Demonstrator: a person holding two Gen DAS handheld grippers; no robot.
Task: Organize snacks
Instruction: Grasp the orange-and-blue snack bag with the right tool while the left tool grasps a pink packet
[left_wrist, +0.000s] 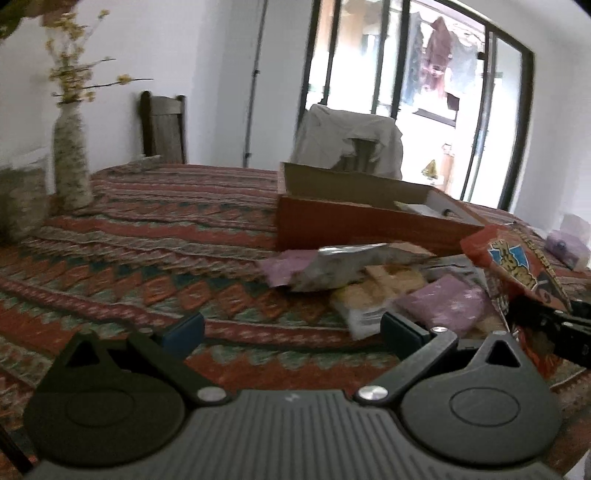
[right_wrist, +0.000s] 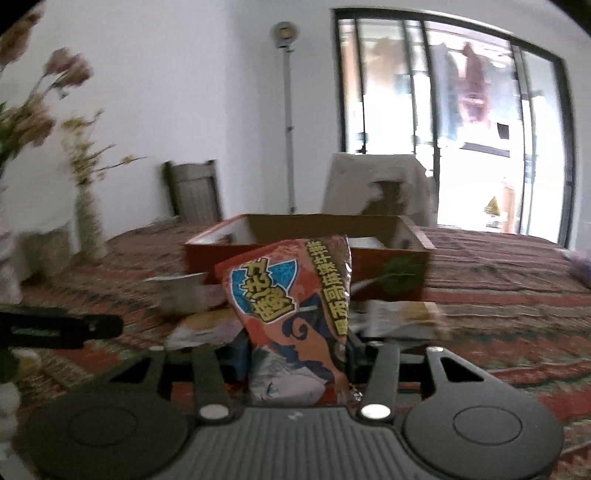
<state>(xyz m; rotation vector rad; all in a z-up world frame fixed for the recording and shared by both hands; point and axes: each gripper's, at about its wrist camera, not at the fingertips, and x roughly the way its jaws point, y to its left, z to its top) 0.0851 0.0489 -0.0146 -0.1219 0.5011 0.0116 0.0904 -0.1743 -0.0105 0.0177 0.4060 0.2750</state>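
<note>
Jaws of right gripper (right_wrist: 295, 354) clamped on upright red snack bag (right_wrist: 291, 306).

We see an orange-red snack bag (right_wrist: 291, 317) printed with a blue emblem, yellow characters and dark swirls. The counter's cloth (left_wrist: 166, 236) carries red, teal and beige zigzag stripes. At twelve o'clock stands an orange cardboard box (right_wrist: 391, 269); purple packets (left_wrist: 443, 306) and a silver one (left_wrist: 332, 266) lie nearby.

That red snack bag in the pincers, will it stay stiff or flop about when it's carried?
The red snack bag stands upright between the right gripper's fingers, so it's probably puffy and light. Its foil looks glossy and creased, so it may crinkle, bend above the grip, and perhaps slip.
</note>
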